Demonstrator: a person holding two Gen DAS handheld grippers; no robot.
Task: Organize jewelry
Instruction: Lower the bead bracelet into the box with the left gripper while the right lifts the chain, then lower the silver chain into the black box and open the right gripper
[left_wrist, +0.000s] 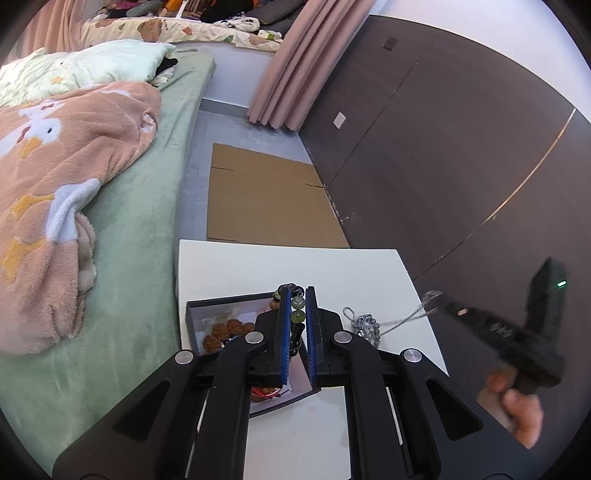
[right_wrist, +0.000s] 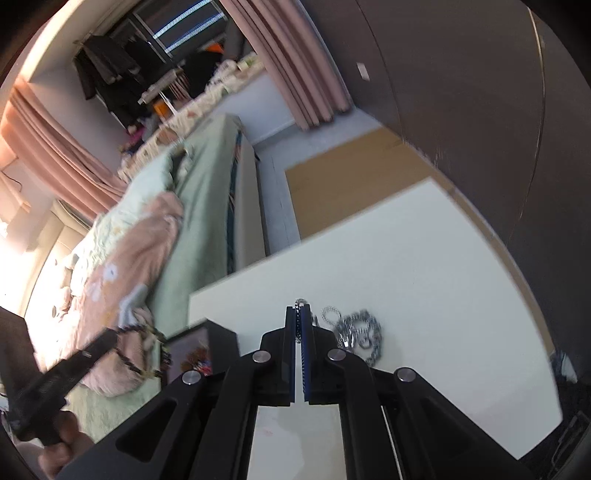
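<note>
Holding a beaded bracelet (left_wrist: 297, 310) between nearly closed pads, the left gripper (left_wrist: 296, 314) hangs over the open jewelry box (left_wrist: 207, 306); the strand runs lengthwise along the fingers, from 12 o'clock at the tips down toward the palm, green beads uppermost. Right gripper (right_wrist: 298, 321): jaws shut on one end of the silver chain necklace (right_wrist: 354, 332), a link showing just past the tips at 12 o'clock. The rest of the chain lies heaped on the white table (right_wrist: 424, 258) at about 2 o'clock from those tips, with a taut run leading up to them. In the left wrist view the box sits at 9 o'clock from the chain heap (left_wrist: 364, 326). Judgement: the right hand is the nearer to the chain, but the box lies across from it on the left gripper's side, so the chain must travel toward 9 o'clock, trailing slack that may snag.
</note>
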